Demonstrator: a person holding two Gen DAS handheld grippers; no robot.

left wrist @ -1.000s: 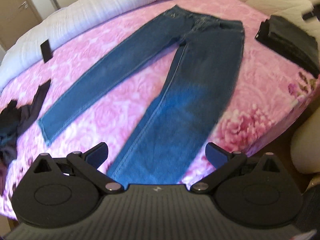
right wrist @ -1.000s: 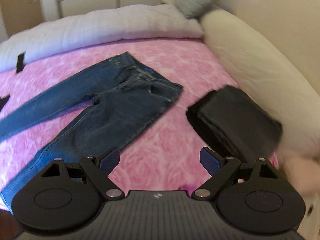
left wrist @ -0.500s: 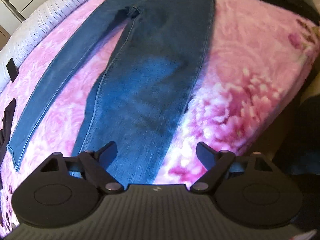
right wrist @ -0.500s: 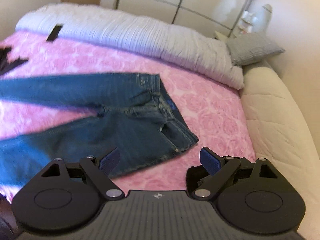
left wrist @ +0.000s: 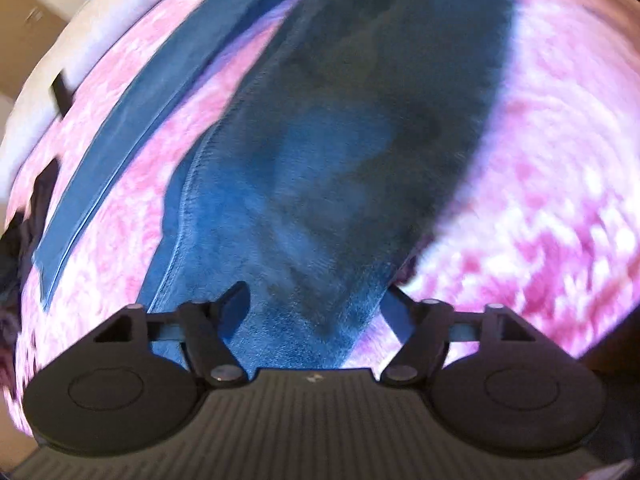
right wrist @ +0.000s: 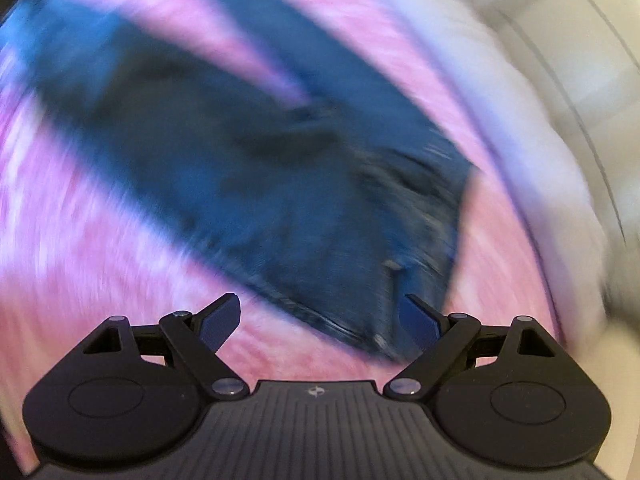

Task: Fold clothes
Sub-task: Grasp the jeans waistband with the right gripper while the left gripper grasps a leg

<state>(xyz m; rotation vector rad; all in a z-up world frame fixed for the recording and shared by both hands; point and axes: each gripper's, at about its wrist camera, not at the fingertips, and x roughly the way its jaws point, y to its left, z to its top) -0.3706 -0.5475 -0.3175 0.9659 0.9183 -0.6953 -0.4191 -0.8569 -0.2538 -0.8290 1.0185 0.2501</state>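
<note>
A pair of blue jeans lies flat on the pink flowered bedspread, legs spread apart. My left gripper is open and empty, low over the hem end of the near leg, its fingers straddling the cloth. In the blurred right wrist view the jeans' waist lies just ahead. My right gripper is open and empty, close above the near waist corner.
A dark garment lies at the bed's left edge. A small black item rests on the white quilt beyond the bedspread. A cream padded bed surround runs along the right.
Both grippers have dropped close to the jeans: the left toward the near leg's hem, the right toward the waist corner. The folded black garment has left both views. Both stayed open.
</note>
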